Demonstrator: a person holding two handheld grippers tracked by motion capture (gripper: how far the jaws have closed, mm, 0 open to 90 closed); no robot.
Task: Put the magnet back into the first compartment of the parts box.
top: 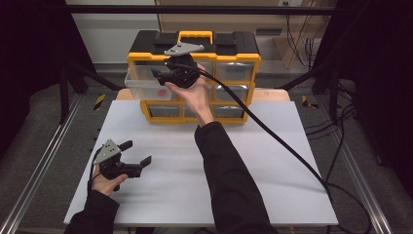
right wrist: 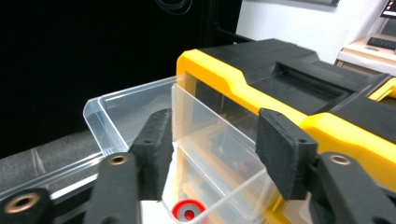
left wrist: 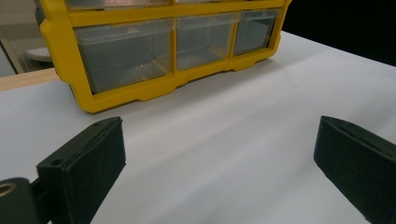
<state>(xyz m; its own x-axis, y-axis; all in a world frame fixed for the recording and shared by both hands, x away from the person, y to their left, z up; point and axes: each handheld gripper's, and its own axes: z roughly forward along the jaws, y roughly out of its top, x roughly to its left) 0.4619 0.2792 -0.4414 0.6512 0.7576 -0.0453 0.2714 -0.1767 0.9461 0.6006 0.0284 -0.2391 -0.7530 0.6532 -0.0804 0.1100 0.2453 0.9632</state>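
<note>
A yellow and black drawer cabinet (top: 195, 48) stands at the back of the white table (top: 272, 161). Its top left clear drawer (top: 141, 85) is pulled out to the left. A small red and white ring-shaped piece (top: 161, 92) lies in that drawer. My right gripper (top: 158, 75) hangs over the drawer, jaws apart with nothing between the pads. In the right gripper view the open gripper (right wrist: 217, 121) looks down past the drawer's clear wall (right wrist: 116, 107) at the red piece (right wrist: 187, 211). My left gripper (top: 137, 152) rests open near the table's front left.
In the left gripper view the open jaws (left wrist: 219, 126) face the cabinet's bottom row of shut clear drawers (left wrist: 140, 91) across bare white table. A thick black cable (top: 272, 136) trails from the right gripper across the table's right side. Metal rails flank the table.
</note>
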